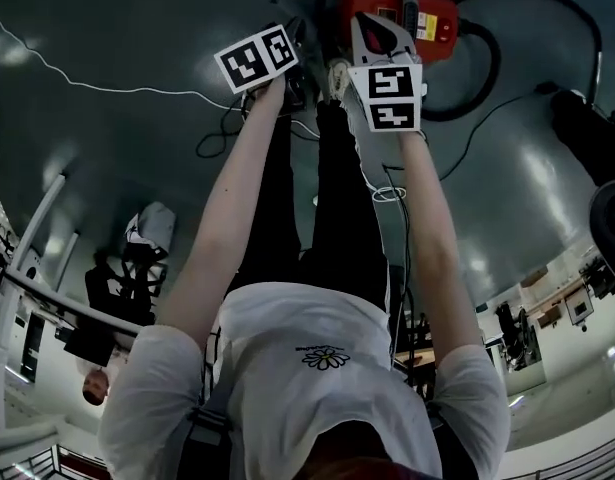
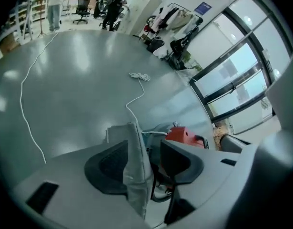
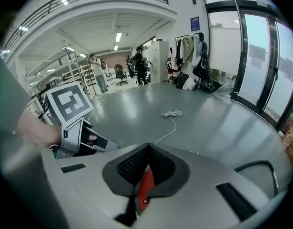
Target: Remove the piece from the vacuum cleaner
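Observation:
The red vacuum cleaner (image 1: 402, 18) stands on the grey floor in front of the person, with its black hose (image 1: 487, 63) looping to the right. In the left gripper view a strip of grey fabric (image 2: 134, 171) stands between the jaws of my left gripper (image 2: 144, 147). The strip leans against the left pad and a gap separates it from the right pad, so the gripper is open. The vacuum's red body (image 2: 184, 136) shows just beyond. My right gripper (image 3: 147, 149) is shut, its pad tips meeting, with a red part of the vacuum (image 3: 145, 187) pinched between them.
A white cord (image 2: 136, 87) trails across the floor and ends in a coil (image 3: 171, 113). My left gripper's marker cube (image 3: 70, 104) shows at the right gripper view's left. A dark machine (image 1: 587, 128) stands at the right. People, shelves and a clothes rack (image 3: 189, 51) stand far back.

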Action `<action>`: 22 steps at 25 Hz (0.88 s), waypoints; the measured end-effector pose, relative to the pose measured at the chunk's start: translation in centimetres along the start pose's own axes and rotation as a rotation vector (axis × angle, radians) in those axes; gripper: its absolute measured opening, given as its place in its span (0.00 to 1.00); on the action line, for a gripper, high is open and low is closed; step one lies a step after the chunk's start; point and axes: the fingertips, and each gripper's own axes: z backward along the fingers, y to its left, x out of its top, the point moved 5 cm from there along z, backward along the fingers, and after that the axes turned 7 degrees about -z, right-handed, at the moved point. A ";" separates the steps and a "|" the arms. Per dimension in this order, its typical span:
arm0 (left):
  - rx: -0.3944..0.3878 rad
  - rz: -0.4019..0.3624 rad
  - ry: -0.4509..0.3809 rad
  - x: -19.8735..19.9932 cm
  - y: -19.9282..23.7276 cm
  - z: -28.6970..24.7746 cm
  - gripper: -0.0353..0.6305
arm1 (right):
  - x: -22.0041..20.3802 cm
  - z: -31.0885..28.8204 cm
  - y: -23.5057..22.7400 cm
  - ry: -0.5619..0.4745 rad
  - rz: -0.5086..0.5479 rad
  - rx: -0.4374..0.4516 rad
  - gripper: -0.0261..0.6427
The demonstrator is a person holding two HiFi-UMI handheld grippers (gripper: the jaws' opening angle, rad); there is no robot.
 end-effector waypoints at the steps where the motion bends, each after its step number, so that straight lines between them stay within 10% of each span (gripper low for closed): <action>1: 0.006 0.027 0.007 -0.3 0.0 -0.6 0.35 | -0.4 -0.5 -0.1 0.007 0.002 0.000 0.05; 13: 0.082 0.001 0.103 -2.4 1.5 -5.6 0.34 | -4.0 -3.1 -0.4 0.071 0.053 0.015 0.05; 18: 0.091 -0.007 0.089 -2.6 1.8 -4.9 0.08 | -3.5 -3.8 -2.0 0.122 0.059 -0.005 0.05; 22: 0.081 -0.055 0.079 -2.5 2.1 -4.7 0.08 | -3.9 -5.3 -2.6 0.183 0.106 0.005 0.05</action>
